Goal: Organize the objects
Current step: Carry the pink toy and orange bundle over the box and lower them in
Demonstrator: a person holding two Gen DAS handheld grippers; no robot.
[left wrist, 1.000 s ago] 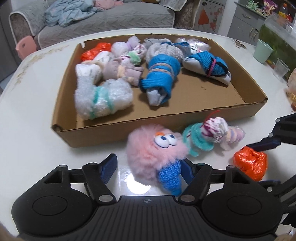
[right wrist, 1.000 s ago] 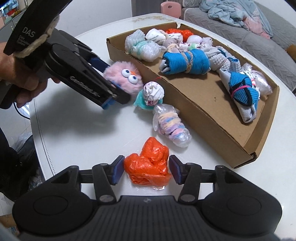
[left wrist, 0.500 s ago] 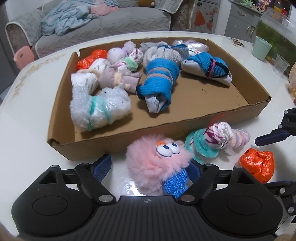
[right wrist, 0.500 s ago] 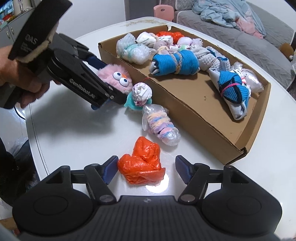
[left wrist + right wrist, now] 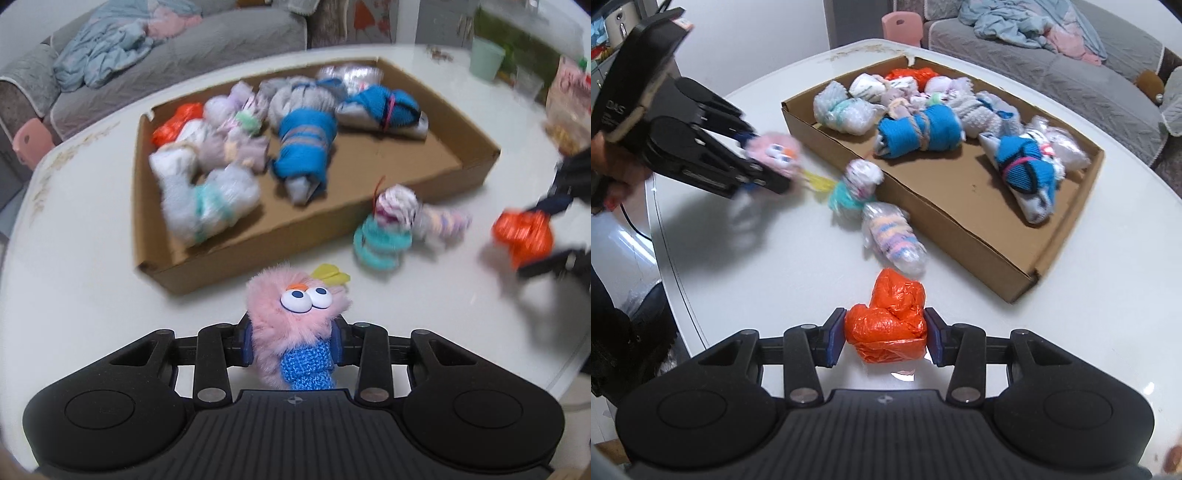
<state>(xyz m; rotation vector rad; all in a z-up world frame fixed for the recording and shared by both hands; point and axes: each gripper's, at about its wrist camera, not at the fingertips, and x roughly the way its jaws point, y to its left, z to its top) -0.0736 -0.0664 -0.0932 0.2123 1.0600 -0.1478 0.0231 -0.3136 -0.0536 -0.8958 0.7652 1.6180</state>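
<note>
left gripper [image 5: 291, 341] fingers having just closed, now clenching pink fuzzy toy [image 5: 295, 314], holding it above white desk [image 5: 74, 295] near cardboard box [image 5: 332, 236] front wall. right gripper [image 5: 884, 338] fingers having just closed, now pinching orange bag bundle [image 5: 886, 325] over desk. two wrapped bundles [image 5: 886, 236] lying beside box, other bundles sitting inside.
</note>
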